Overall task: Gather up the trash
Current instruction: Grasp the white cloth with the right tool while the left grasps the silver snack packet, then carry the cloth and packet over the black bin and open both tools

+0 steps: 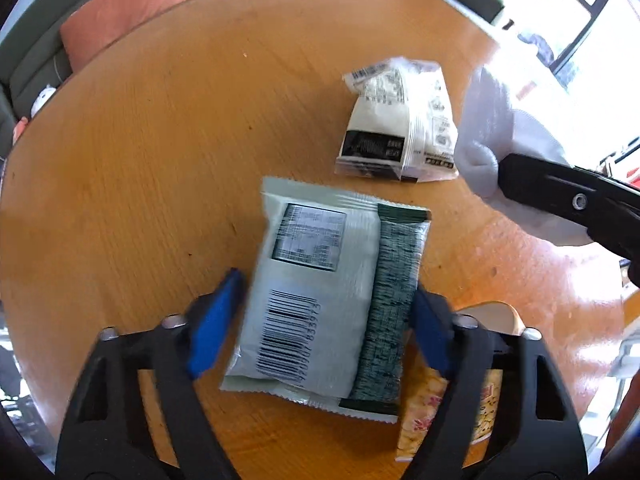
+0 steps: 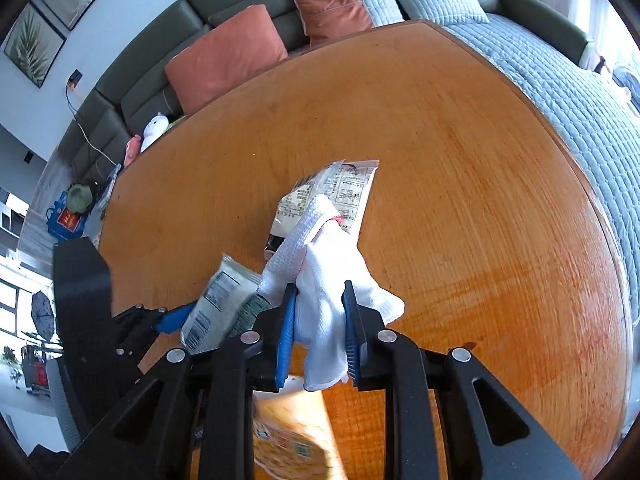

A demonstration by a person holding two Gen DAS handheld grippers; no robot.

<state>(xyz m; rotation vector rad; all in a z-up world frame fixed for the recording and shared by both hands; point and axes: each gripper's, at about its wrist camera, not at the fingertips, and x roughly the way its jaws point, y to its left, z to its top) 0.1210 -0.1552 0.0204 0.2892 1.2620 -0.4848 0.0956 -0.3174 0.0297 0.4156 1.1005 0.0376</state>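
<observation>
Progress: three snack packets lie on the desk (image 1: 160,120) and no bin or bag shows in either view; collecting seems barely begun, with every packet yet to be lifted and carried off.
Left hand-held gripper (image 1: 320,320): half-wide, straddling the pale green packet (image 1: 312,300); the right blue pad sits at the packet's dark edge, the left pad just beside the other edge, so a firm pinch is not yet evident.
Right hand-held gripper (image 2: 320,332): narrow, clamped on a white cloth (image 2: 324,280) that bunches up between the blue pads.
Pale green packet: flat on the desk near its front, back side up; glossy film, rectangular, zigzag-crimped ends, printed barcode and table, a dark green woven-pattern strip along one side.
White packet (image 1: 396,128): farther back on the desk, apart from the green one; crinkled film, puffed and wedge-shaped, black band at the lower end, clear sealed margins.
Yellow packet (image 2: 292,436): at the near desk edge, partly hidden below both grippers; shiny, with an orange-yellow print.
White cloth: soft, waffle-textured knit, folded and limp, a red thread at its top.
Desk: round, warm orange wood, fine straight grain, smooth sheen.
</observation>
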